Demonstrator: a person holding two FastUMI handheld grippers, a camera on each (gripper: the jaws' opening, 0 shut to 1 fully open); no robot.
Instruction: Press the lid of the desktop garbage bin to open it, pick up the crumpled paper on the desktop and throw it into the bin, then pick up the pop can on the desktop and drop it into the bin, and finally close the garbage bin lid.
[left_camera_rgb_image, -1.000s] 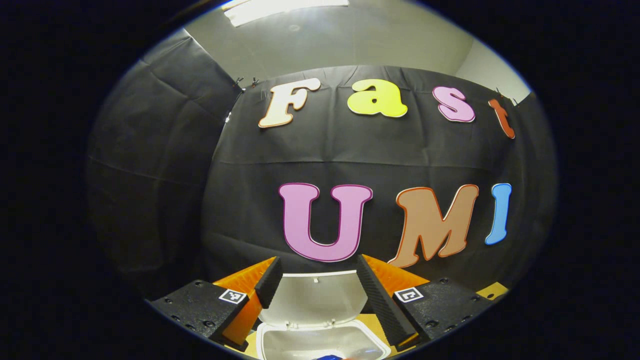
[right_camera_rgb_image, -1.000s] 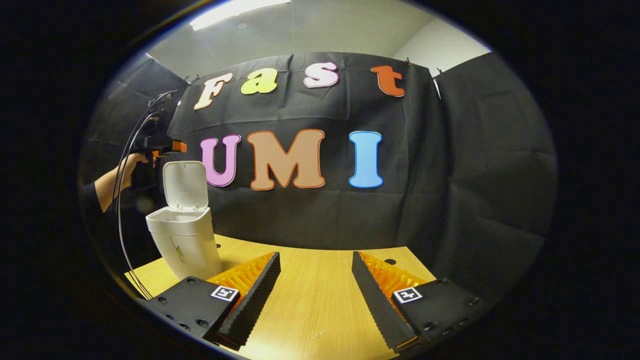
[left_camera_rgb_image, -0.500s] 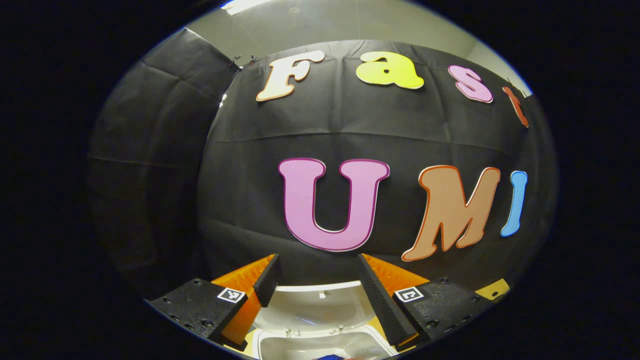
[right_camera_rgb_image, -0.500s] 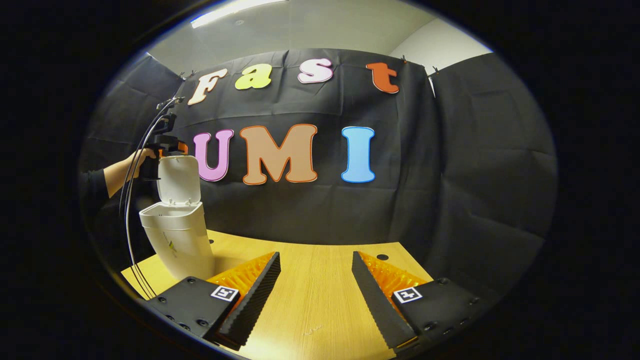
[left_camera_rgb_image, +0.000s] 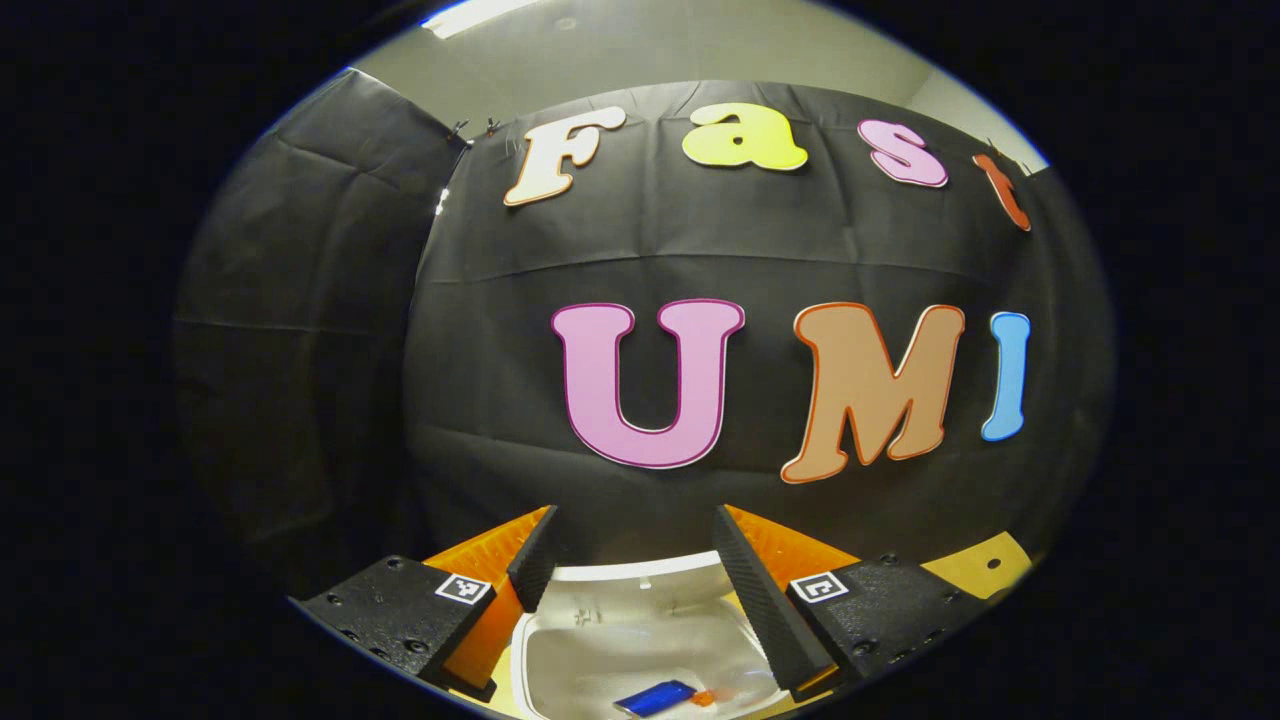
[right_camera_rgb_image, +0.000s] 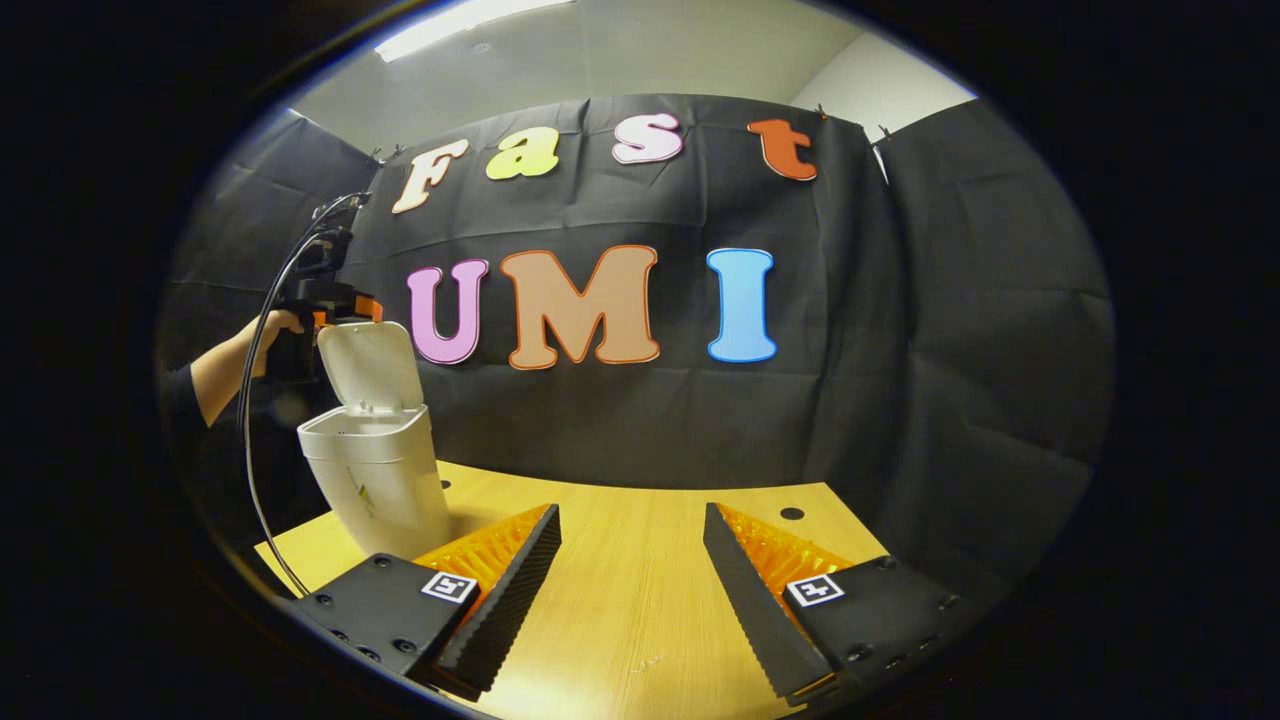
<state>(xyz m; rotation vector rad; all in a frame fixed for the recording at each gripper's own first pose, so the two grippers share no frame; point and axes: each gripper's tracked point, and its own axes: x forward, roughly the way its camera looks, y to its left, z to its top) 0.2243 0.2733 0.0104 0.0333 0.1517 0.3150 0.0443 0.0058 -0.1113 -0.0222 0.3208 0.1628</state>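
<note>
In the right gripper view a person's hand (right_camera_rgb_image: 268, 330) holds the left gripper (left_camera_rgb_image: 630, 560) up behind the raised lid (right_camera_rgb_image: 368, 366) of the white garbage bin (right_camera_rgb_image: 375, 485), which stands near the tabletop's (right_camera_rgb_image: 620, 600) far left edge. Its fingers are spread wide with nothing between them — whether they touch the lid I cannot tell. The left gripper view looks down into the bin at a blue pop can (left_camera_rgb_image: 655, 698), while the right gripper (right_camera_rgb_image: 630, 560) hovers low over bare wood — spread apart and empty.
</note>
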